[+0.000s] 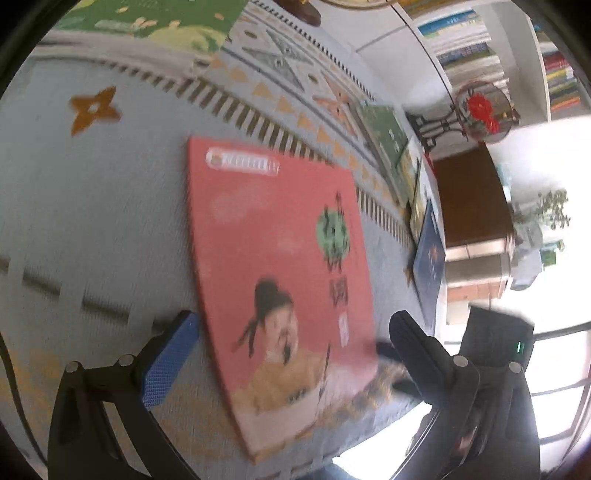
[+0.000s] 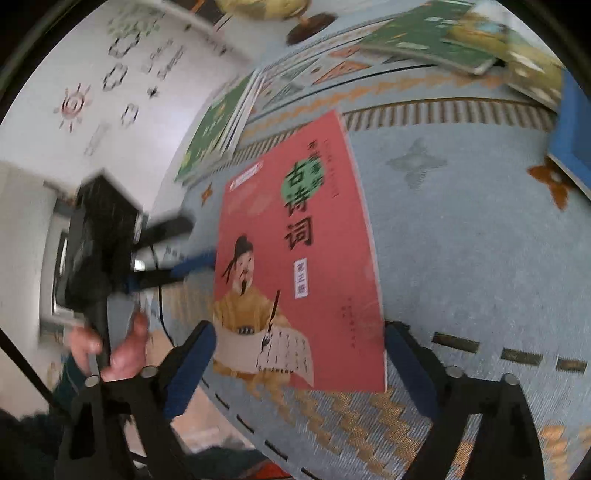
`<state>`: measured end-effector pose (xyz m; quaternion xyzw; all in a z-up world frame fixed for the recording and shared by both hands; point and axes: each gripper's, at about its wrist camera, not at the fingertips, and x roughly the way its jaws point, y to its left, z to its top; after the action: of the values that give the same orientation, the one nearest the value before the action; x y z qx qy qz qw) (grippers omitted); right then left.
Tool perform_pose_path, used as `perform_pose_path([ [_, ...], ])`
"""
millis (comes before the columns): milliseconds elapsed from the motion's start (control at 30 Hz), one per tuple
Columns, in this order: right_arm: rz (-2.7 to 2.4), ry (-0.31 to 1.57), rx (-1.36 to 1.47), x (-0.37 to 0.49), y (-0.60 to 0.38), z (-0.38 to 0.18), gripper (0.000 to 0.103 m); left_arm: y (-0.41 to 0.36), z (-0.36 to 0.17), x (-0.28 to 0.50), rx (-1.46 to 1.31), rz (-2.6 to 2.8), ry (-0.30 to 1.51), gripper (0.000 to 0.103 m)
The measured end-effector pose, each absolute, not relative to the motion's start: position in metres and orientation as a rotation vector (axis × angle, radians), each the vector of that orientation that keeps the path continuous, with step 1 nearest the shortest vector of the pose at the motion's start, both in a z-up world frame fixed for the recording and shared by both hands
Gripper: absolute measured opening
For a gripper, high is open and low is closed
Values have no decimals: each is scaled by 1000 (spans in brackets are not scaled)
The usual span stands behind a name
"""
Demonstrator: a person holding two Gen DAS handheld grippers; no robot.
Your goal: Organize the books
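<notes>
l tongs (image 1: pixel 291 345): jaws spread wide, released. blue pad (image 1: pixel 170 363) sits just off the red book's (image 1: pixel 284 280) left long edge, black finger off the opposite edge. i read the book as lying between the fingers, not clamped; contact at the pad can't be told, frame is smeared.

r tongs (image 2: pixel 299 363): also wide open, nothing gripped. both blue-padded fingers (image 2: pixel 192 363) flank the book's (image 2: pixel 295 251) near end, left one just beside the lower left corner, right one at the lower right corner. touching or not: can't tell.

in r wrist view the l tongs (image 2: pixel 184 247) come in from the left at the book's left edge, mid-height, person's hand (image 2: pixel 122 350) on the handle below.

edges/room: book lies flat on a blue-grey patterned cloth (image 1: pixel 92 206), near end close to the table edge. open cloth to the book's right in r view, w/ a grey star motif (image 2: pixel 417 164). green book stack (image 2: pixel 218 129) beyond the top left corner, apart from it. more books along the far right: green (image 2: pixel 432 40), yellowish (image 2: pixel 524 59), blue (image 2: pixel 572 136), overlapping each other. globe base (image 2: pixel 310 24) at far edge.

book look: red/salmon cover, large black characters over a green disc, cartoon scholar in yellow robe w/ brush and scroll, small white label.
</notes>
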<state>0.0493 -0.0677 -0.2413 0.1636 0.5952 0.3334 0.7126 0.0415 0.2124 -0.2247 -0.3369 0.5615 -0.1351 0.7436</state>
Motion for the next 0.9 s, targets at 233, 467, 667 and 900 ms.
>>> perform_pose_path([
  [233,710,1291,401,50,-86,-244,56,199,-225,7,-746,-328,1248,102],
  [467,775,1346,547,57,-94,-250,57,193,-221,4,-661,-336,1236,102],
  [667,992,1329,1100,58,-123,-274,56,200,-225,1,-725,-355,1214,102],
  [900,904,1405,766,52,-64,-275,39,206,-228,-1,-765,-388,1207,102],
])
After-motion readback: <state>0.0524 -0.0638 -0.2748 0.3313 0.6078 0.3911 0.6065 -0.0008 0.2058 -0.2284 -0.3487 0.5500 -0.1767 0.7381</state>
